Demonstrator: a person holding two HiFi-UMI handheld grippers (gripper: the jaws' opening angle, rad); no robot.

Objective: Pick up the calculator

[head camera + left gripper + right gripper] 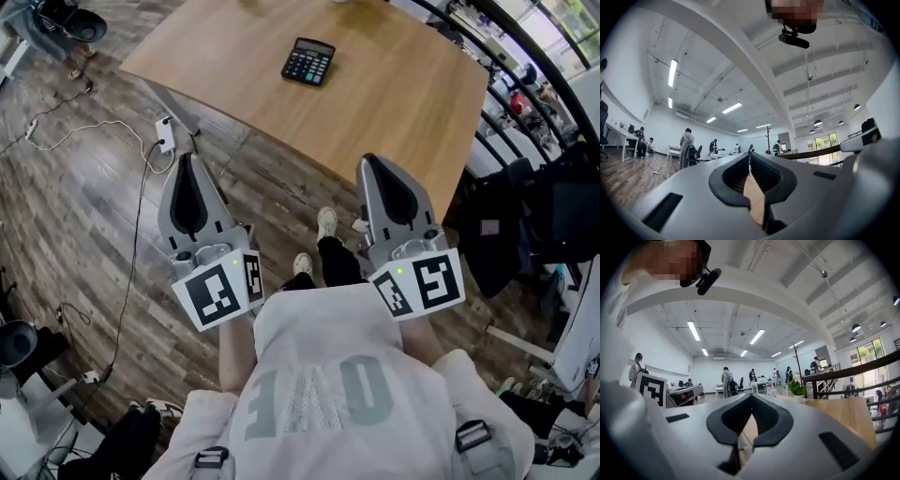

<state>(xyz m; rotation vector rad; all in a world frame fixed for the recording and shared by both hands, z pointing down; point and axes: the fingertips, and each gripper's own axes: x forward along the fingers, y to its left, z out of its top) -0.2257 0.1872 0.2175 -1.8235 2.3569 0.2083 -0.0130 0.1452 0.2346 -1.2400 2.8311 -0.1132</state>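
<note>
A black calculator lies flat on the far part of a wooden table in the head view. My left gripper and right gripper hang side by side over the floor, short of the table's near edge and well away from the calculator. Both have their jaws together with nothing between them. The left gripper view shows the left gripper shut, pointing slightly upward into the room. In the right gripper view, the right gripper is shut and level with the tabletop. Neither gripper view shows the calculator.
A white power strip with cables lies on the wood floor at the left. A dark chair with bags stands to the right of the table, by a railing. A potted plant stands on the table's far side. Several people stand in the room beyond.
</note>
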